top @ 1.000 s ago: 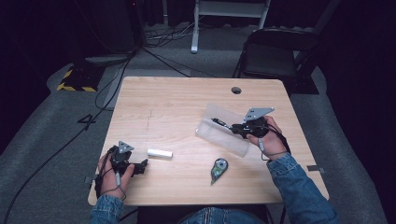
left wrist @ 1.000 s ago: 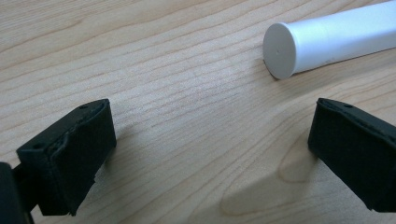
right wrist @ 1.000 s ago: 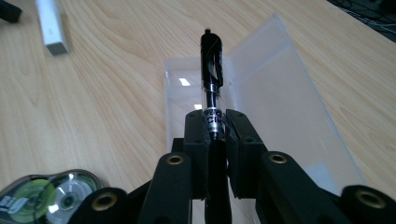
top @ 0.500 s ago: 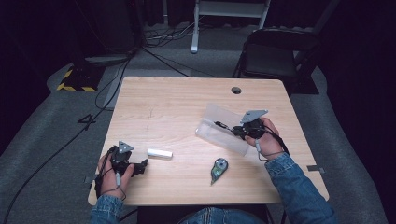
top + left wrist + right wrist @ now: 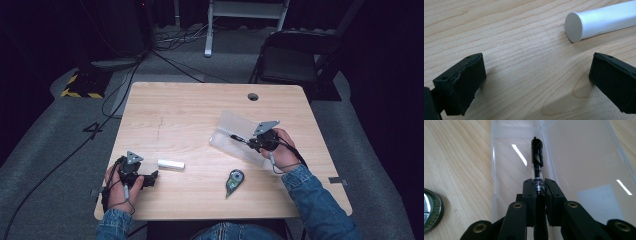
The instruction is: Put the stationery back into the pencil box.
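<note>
At the table's (image 5: 190, 107) near-left corner we rest the left gripper (image 5: 534, 80), its jaws spread wide with nothing between them, bare wood under the gap. Just beyond them lies a white tube (image 5: 599, 21), flat end toward us, close to the near edge and untouched. A tape dispenser (image 5: 234, 182) sits near the middle of that same edge.

Toward the right edge, our right gripper (image 5: 539, 185) is clenched on a black pen (image 5: 537, 157), the pads pinching its clear barrel well behind the clip, so that the clip end sticks out over the open clear case (image 5: 584, 170). The pen hangs above the case's narrower tray, close beside the ridge that divides the two halves.

We judge the pen light and rigid, though its smooth round barrel could roll or slip in a loose pinch; a mid-barrel hold, as here, looks soundest. The case seems thin, light plastic, likely to skid on the wood if nudged, so we would set the pen down gently and lengthwise.
</note>
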